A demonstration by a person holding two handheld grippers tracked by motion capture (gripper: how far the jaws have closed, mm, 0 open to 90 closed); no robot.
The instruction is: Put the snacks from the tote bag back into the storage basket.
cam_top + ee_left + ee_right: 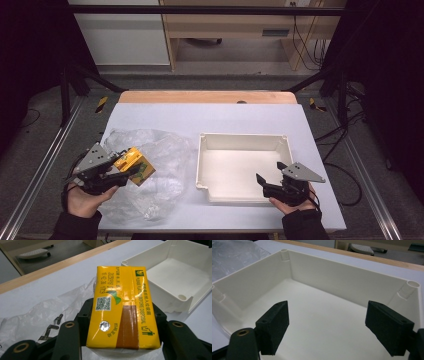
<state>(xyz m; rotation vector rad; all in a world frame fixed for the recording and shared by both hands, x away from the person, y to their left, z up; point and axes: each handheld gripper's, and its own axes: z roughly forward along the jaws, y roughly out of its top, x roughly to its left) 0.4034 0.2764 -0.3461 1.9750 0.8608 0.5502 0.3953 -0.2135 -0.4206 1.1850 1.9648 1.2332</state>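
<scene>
while the left tongs (131, 172) are clamped on the yellow drink carton (122, 307), lifted over the clear plastic bag (165, 150), the right tongs (269, 175) hang wide apart over the empty white bin (243, 141) on the tabletop (210, 117). seemingly mid-transfer; next, carry the carton rightward over the bin's wall and release.

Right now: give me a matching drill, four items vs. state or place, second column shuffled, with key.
1 left gripper
2 right gripper
3 yellow pack
4 plastic bag

a crumpled flat on the table, left of the tray
b clamped between two jaws
c jaws apart, over the white tray
d shut on a pack

Pairs: 1-d, 2-c, 3-b, 4-a
</scene>
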